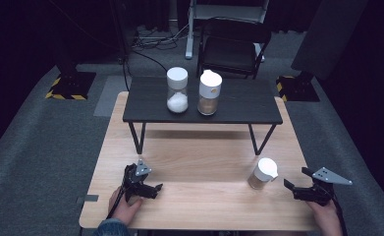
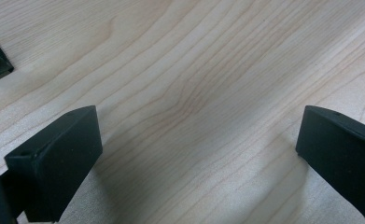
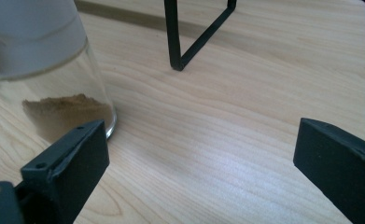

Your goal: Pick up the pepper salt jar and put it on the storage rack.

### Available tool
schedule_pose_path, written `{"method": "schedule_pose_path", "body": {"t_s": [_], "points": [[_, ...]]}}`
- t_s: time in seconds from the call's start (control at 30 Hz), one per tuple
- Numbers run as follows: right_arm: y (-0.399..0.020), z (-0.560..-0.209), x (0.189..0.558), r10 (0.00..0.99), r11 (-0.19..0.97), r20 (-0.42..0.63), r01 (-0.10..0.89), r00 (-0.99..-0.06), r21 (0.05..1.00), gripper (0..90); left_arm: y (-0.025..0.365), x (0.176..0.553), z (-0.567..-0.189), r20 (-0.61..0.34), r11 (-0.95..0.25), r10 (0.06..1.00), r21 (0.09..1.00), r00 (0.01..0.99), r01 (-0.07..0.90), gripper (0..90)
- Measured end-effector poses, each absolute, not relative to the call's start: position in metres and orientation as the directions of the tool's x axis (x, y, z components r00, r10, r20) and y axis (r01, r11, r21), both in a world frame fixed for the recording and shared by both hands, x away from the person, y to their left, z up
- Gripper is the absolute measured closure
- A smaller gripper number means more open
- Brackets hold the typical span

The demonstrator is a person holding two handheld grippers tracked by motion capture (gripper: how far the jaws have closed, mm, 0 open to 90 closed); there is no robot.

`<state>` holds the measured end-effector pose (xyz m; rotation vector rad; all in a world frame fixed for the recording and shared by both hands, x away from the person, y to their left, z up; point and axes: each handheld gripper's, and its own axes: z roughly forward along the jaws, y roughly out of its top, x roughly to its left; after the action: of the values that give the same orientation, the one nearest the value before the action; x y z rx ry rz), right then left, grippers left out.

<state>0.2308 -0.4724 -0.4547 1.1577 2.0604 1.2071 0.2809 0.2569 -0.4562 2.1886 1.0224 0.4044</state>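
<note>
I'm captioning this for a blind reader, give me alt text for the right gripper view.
A glass jar with brown powder at its bottom stands on a light wooden table, just beyond the left jaw of the open right hand-held gripper. A black metal leg of a small raised shelf stands farther back.

Dark studio, hazard-taped stand bases [image 1: 66, 86]

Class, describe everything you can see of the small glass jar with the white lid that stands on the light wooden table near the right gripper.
The small clear glass jar with a white lid stands upright on the light wooden table, in front of the low black shelf's right leg. Its rounded white cap is on; brown powder fills only the bottom. In the right gripper view its wall curves and the powder heaps unevenly. The right gripper is beside it with jaws open, one jaw near its base; nothing grips the jar, and only the table visibly touches it.
</note>
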Motion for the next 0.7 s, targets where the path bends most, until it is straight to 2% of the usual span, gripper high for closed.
{"method": "schedule_pose_path", "body": {"t_s": [0.7], "points": [[-0.472, -0.469, 0.229, 0.83, 0.309, 0.005, 0.467, -0.558, 0.829, 3.3, 0.257, 0.281, -0.456, -0.005, -0.461, 0.766, 0.692, 0.642, 0.555, 0.2]]}}
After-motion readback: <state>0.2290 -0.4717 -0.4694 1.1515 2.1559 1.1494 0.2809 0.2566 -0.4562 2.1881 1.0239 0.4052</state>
